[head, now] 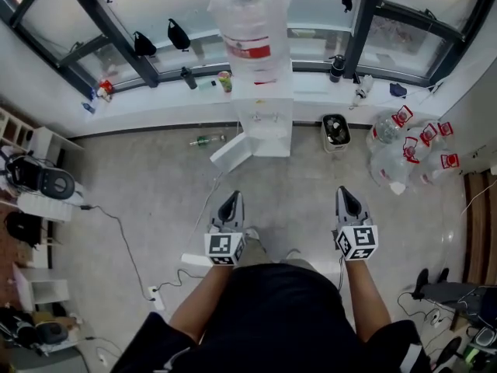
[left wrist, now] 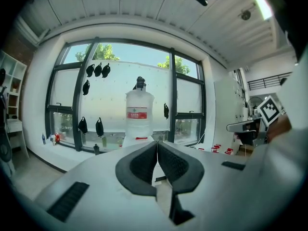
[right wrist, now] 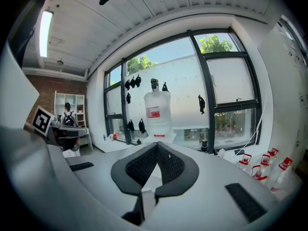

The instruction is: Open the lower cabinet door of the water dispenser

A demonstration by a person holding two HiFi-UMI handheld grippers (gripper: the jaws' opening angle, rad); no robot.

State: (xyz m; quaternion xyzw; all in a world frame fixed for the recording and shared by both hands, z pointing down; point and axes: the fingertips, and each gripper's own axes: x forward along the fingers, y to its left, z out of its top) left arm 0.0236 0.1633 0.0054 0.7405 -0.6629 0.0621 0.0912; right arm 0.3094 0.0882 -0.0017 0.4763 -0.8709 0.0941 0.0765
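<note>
Left gripper (head: 234,199) and right gripper (head: 345,194) are both closed tight, holding nothing. Straight ahead, well apart from both, stands the water dispenser (head: 264,119). Its lower cabinet door (head: 231,152) already angles outward on my left gripper's side, so I judge that one nearer.

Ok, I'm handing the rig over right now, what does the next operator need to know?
The left tool is shut and empty; the right tool is too.
Both are held side by side, well short of the water dispenser straight ahead.
Its lower cabinet door stands swung out to the left in the head view.
Done: the door looks open.
Left: probably only a check that it is wide enough.
</note>
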